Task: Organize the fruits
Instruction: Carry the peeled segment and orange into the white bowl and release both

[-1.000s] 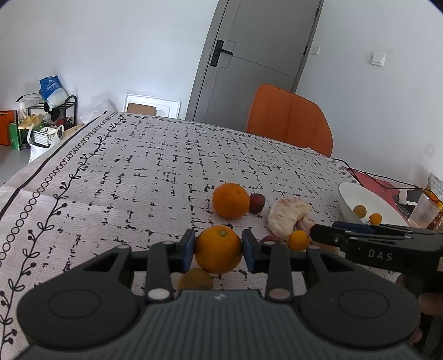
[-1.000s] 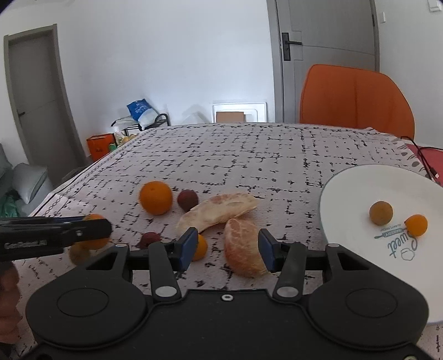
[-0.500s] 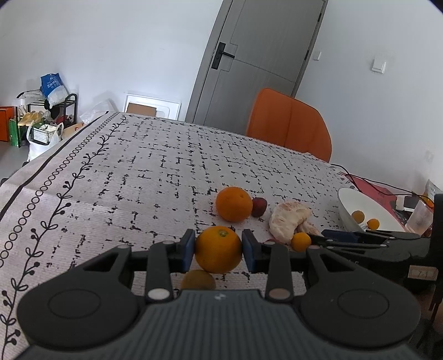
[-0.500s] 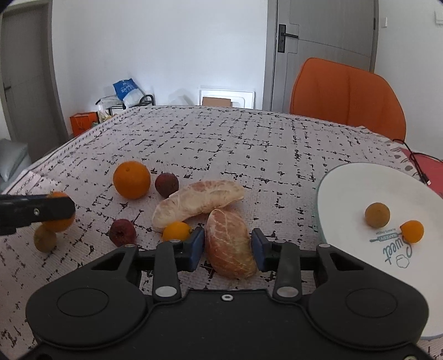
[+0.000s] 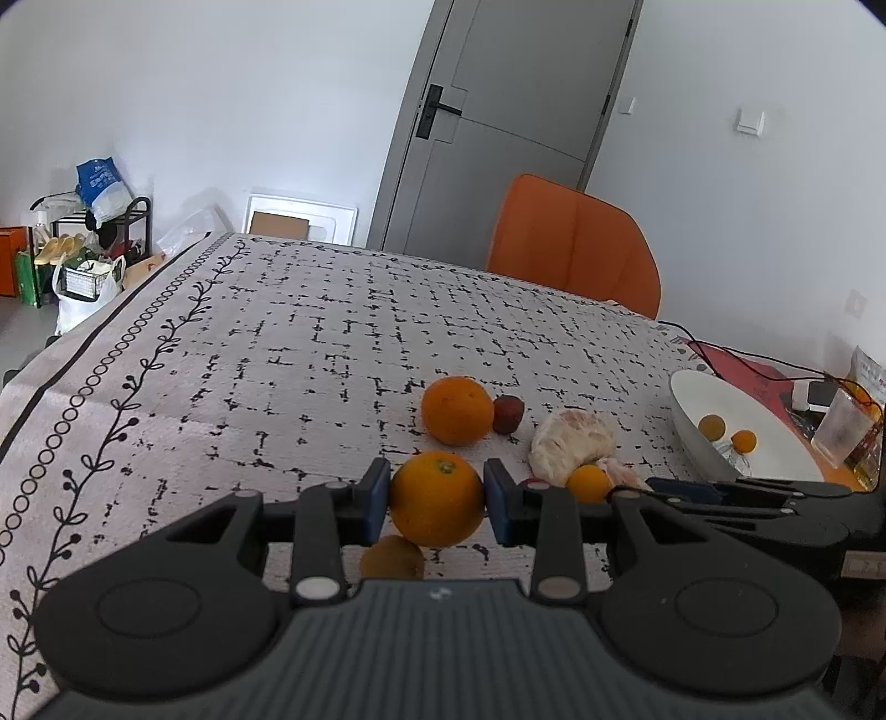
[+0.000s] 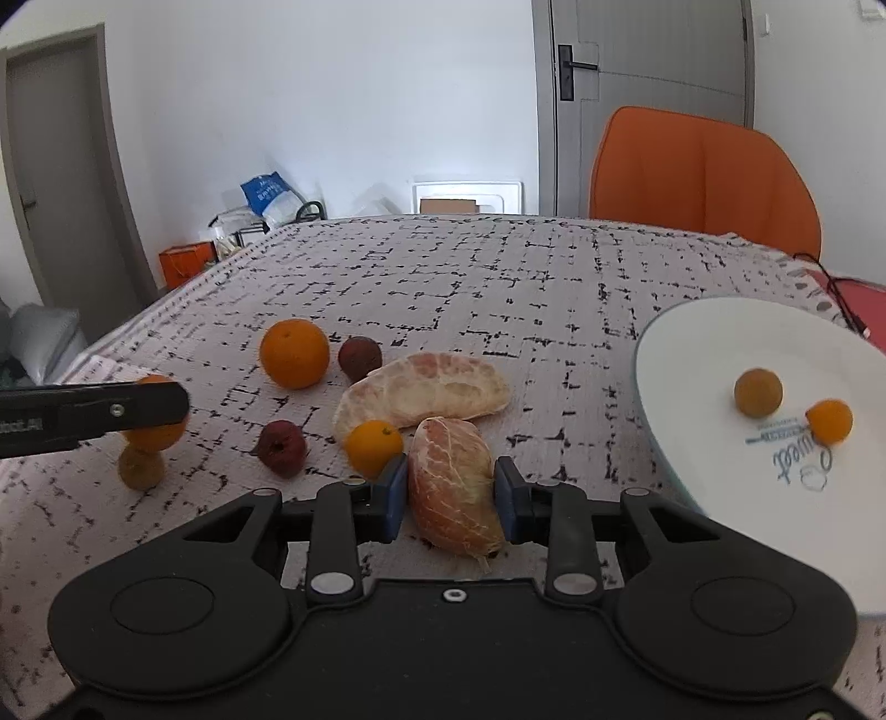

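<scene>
**Gripping fruit on both sides of the patterned table**

Holding an orange (image 5: 437, 498) between its blue pads, the left gripper (image 5: 437, 501) has its jaws clamped on the fruit's two sides. The orange is lifted just above the tablecloth (image 5: 277, 343), near the table's front edge, with a small brownish fruit (image 5: 392, 556) lying right beneath it.

The right gripper (image 6: 449, 493) has a peeled pomelo segment (image 6: 454, 493) between its pads. Its jaws are closing; the left pad touches the segment's flank and the right pad is at its other side. The segment lies on the cloth near the front edge, towards the table's right side.

Just behind that segment lies a larger peeled pomelo piece (image 6: 423, 393), curved and resting flat, the two touching. A small mandarin (image 6: 374, 446) sits against the larger piece's near left end, just beside the left pad. A dark red fruit (image 6: 282, 446) lies left of the mandarin, and a second dark red fruit (image 6: 360, 357) lies further back, beside a second orange (image 6: 294, 353).

A white plate (image 6: 692, 360) stands at the table's right edge, carrying a brownish round fruit (image 6: 757, 392) and a small orange fruit (image 6: 829, 421), close together but apart.

An orange chair (image 6: 703, 177) stands behind the table's far edge, with a grey door (image 6: 653, 50) beyond it.
</scene>
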Tool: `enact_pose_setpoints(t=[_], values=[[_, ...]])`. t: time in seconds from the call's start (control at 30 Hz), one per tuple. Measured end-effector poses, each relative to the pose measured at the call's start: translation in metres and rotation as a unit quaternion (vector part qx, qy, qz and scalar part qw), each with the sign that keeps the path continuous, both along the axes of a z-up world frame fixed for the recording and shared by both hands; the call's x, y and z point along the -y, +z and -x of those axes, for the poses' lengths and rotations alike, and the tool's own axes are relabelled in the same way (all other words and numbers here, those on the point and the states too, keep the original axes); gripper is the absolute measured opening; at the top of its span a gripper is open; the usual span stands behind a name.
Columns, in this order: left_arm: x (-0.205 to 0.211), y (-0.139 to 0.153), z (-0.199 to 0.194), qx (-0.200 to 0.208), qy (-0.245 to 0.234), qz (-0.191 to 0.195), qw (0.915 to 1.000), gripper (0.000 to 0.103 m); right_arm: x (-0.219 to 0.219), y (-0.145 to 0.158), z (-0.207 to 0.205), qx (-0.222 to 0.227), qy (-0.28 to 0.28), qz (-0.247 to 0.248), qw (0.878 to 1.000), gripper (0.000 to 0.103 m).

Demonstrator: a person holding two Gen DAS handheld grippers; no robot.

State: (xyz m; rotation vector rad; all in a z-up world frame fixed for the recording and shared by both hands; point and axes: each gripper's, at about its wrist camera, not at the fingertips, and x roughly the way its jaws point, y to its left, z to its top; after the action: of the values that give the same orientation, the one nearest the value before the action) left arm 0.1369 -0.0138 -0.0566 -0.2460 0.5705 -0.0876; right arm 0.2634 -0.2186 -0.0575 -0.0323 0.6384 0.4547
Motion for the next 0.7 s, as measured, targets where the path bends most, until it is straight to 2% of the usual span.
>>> enact_pose_setpoints(t=[0.17, 0.27, 0.33, 0.7], values=[[0.006, 0.001, -0.002, -0.003, 0.000, -0.008, 1.0000, 0.035, -0.002, -0.003, -0.002, 0.008, 0.001, -0.003, 1.000, 0.036], [0.009, 0.005, -0.001, -0.001, -0.001, -0.014, 0.9999, 0.035, -0.001, -0.002, -0.003, 0.007, 0.004, -0.003, 1.000, 0.031], [0.012, 0.008, -0.002, 0.002, -0.002, -0.019, 0.9998, 0.035, 0.004, 0.001, -0.003, 0.001, 0.006, -0.021, 1.000, 0.031], [0.040, 0.020, -0.007, 0.017, -0.023, -0.036, 0.9990, 0.035, 0.034, 0.023, 0.021, 0.033, -0.005, -0.061, 0.998, 0.030]])
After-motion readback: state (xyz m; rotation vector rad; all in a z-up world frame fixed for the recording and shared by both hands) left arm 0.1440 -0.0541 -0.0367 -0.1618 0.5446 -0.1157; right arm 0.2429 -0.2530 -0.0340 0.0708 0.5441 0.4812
